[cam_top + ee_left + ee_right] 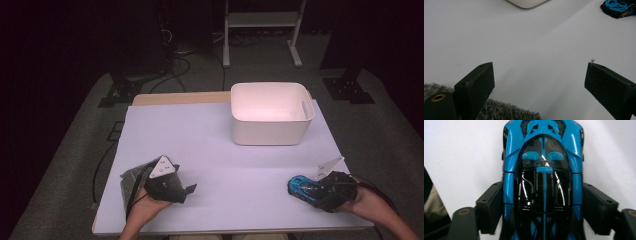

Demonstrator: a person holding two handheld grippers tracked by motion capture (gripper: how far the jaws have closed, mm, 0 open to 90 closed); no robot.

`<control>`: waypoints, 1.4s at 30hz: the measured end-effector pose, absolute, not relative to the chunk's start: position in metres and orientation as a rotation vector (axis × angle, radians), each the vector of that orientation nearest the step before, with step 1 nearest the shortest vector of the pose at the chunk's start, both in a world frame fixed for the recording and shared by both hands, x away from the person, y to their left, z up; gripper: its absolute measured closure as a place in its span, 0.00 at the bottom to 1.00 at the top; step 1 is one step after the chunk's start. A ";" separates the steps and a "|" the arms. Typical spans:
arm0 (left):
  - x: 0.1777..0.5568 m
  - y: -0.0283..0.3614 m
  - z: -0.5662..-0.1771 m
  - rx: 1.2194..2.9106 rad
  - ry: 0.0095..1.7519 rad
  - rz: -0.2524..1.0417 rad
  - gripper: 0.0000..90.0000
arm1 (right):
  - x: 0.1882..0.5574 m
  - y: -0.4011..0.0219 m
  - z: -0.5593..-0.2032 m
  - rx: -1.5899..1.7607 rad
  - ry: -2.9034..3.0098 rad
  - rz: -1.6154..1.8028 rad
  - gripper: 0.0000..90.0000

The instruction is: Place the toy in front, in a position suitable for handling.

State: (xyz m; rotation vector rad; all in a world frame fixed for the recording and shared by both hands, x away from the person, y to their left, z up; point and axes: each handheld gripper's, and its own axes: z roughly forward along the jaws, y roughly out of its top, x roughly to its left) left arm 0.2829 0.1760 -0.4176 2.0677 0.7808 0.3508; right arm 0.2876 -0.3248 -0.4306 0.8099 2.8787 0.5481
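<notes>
A blue and black toy car [543, 165] lies on the white table sheet [220, 165] at the front right. My right gripper [543, 195] reaches around it from behind, and both black pads lie against the car's sides. In the high view the car [299, 186] points left out of the right gripper [314, 193]. At the front left, my left gripper [184, 190] rests low with its jaws wide apart and nothing between them. The left gripper view has the left gripper [539, 72] aimed across bare sheet toward the distant car [617, 7].
A white plastic bin [270, 112] stands at the back right of the table, and its corner [526, 2] shows in the left gripper view. A dark grey furry cloth [130, 182] lies under the left hand, and its fringe [506, 111] is in the left gripper view.
</notes>
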 end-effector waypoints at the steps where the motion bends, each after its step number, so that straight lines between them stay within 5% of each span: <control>1: 0.283 0.176 -0.418 2.068 0.781 0.350 0.10 | 0.288 -0.324 -0.430 0.804 2.874 0.556 0.26; 29: 0.283 0.179 -0.416 2.059 0.787 0.362 0.10 | 0.287 -0.318 -0.428 0.751 2.850 0.572 0.28; 42: 0.282 0.188 -0.407 2.037 0.788 0.385 0.10 | 0.291 -0.288 -0.379 0.592 2.851 0.702 0.28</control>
